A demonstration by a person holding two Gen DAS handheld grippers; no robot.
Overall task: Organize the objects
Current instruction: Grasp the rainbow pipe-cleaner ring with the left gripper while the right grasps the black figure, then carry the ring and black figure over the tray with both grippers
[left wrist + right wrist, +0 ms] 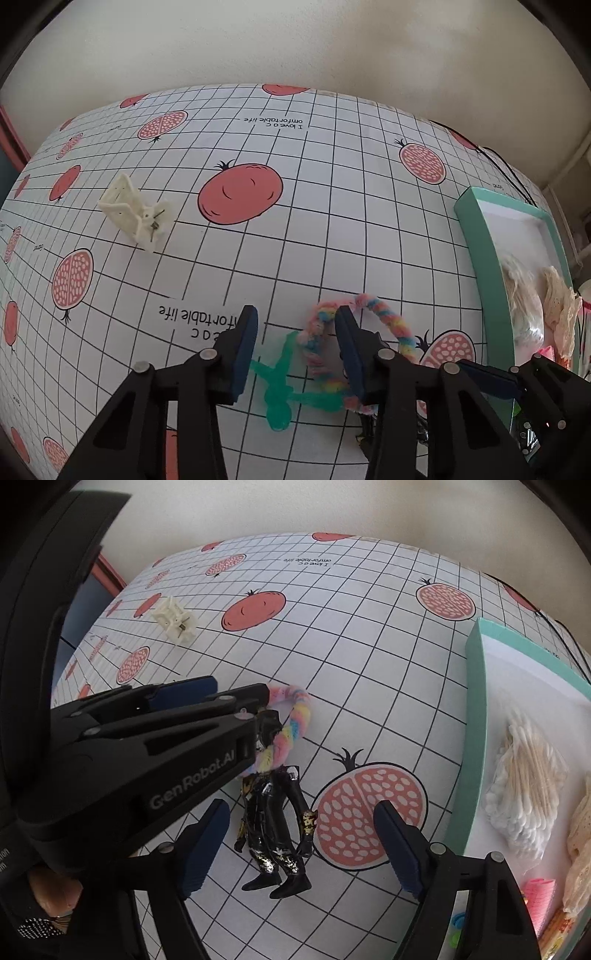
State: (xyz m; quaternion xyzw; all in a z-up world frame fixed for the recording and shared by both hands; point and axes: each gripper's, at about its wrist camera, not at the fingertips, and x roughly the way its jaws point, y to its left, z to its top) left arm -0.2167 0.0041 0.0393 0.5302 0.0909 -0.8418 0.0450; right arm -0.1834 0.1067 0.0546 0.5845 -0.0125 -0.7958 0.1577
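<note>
The left gripper (295, 347) spreads around the rainbow loop (384, 317) and a green figure (280, 391) – not pinching. The right gripper (303, 849) gapes over the black figure (275, 812), the box (476, 686) at 3 o'clock – likely their home.

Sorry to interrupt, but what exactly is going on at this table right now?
A person is tidying small items with a handheld gripper in each hand. The left gripper is down over a rainbow fuzzy loop and a green toy figure; its pads are not visibly pressing on either. The right gripper hangs open around a black toy figure. A mint-green box already holds cotton swabs. A cream clip lies apart.
</note>
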